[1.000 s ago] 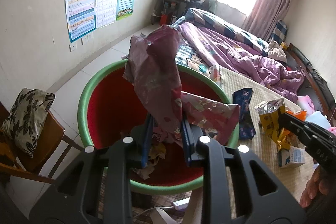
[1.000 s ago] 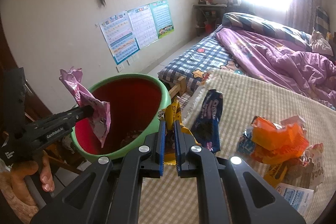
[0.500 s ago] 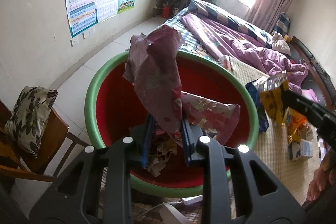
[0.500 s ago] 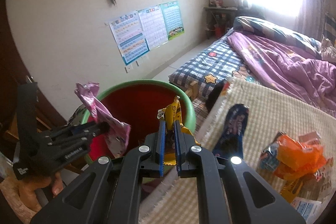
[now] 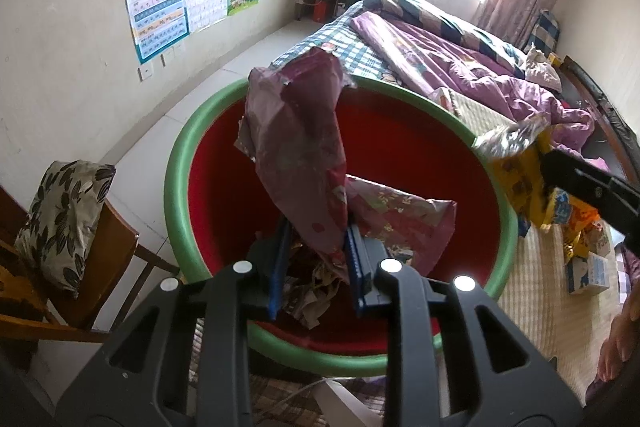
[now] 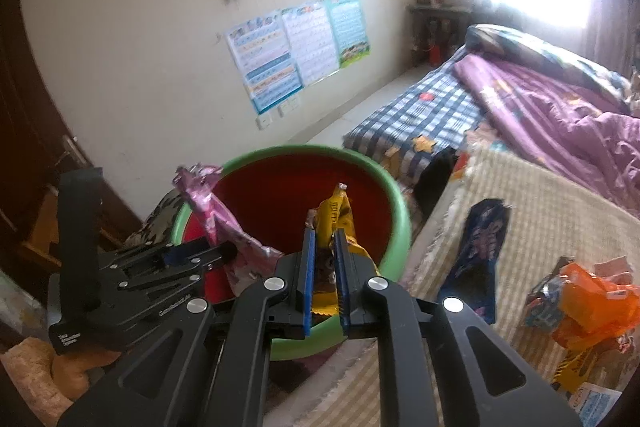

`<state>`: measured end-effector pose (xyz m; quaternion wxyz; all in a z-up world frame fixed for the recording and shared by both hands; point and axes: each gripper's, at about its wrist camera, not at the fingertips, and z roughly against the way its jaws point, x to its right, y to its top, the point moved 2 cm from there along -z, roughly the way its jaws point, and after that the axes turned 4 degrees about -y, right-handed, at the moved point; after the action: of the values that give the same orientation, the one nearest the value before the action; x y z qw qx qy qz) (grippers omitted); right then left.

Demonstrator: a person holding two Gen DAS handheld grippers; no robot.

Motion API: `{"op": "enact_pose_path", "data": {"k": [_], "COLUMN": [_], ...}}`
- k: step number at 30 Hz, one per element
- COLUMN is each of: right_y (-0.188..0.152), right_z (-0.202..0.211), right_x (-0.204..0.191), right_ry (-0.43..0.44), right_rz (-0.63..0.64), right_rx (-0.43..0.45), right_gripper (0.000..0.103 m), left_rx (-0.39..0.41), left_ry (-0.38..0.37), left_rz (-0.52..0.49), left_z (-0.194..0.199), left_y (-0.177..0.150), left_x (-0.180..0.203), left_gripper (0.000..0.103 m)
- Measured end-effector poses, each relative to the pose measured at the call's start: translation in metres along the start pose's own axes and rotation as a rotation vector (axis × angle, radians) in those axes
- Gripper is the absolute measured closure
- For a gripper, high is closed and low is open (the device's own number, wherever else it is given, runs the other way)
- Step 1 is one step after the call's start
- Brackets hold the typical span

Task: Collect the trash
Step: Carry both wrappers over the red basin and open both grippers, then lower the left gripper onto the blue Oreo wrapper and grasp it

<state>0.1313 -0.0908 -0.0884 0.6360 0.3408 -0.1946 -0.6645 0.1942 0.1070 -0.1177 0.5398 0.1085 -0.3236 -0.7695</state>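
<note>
Dropping both wrappers cleanly into the green-rimmed red tub [image 5: 178, 163] is the step in hand, and each gripper sits close to the right spot for it. The left gripper [image 5: 318, 263] hangs over the tub's near side, its jaws parted a little yet with the pink wrapper [image 5: 304, 155] standing up between them, pressed against the right pad; whether it is firmly pinched I cannot tell. The right gripper [image 6: 324, 267] has its jaws closed on the yellow wrapper [image 6: 340, 223], held above the tub's bed-side rim [image 6: 400, 211].

For a good release, I would bring the yellow wrapper further in over the red interior before letting go, since at the rim a light foil piece could slide outside onto the mat [image 6: 532, 203]. The pink wrapper is tall and floppy; opening wide and tipping the jaws downward should shed it if it clings. More trash waits on the mat: a blue wrapper [image 6: 478, 255] and an orange bag [image 6: 592, 303].
</note>
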Motion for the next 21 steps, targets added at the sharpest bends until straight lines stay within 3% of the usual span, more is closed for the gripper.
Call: {"op": "enact_pose_path", "data": {"k": [5, 8, 21], "right_y": [0.002, 0.002, -0.010], "right_z": [0.002, 0.006, 0.033], "right_x": [0.003, 0.008, 0.029], "right_ry": [-0.010, -0.013, -0.016], "right_rz": [0.003, -0.009, -0.039], "right_rx": [0.016, 0.025, 0.044], "right_gripper": [0.063, 0.062, 0.056], "left_rx": [0.015, 0.028, 0.035], "left_ry": [0.008, 0.015, 0.023], "left_rz": [0.014, 0.036, 0.040], "left_z": [0.005, 0.008, 0.019], "left_y": [-0.001, -0.001, -0.011], "left_x": [-0.001, -0.005, 0.004], "left_gripper": [0.055, 0.049, 0.048]}}
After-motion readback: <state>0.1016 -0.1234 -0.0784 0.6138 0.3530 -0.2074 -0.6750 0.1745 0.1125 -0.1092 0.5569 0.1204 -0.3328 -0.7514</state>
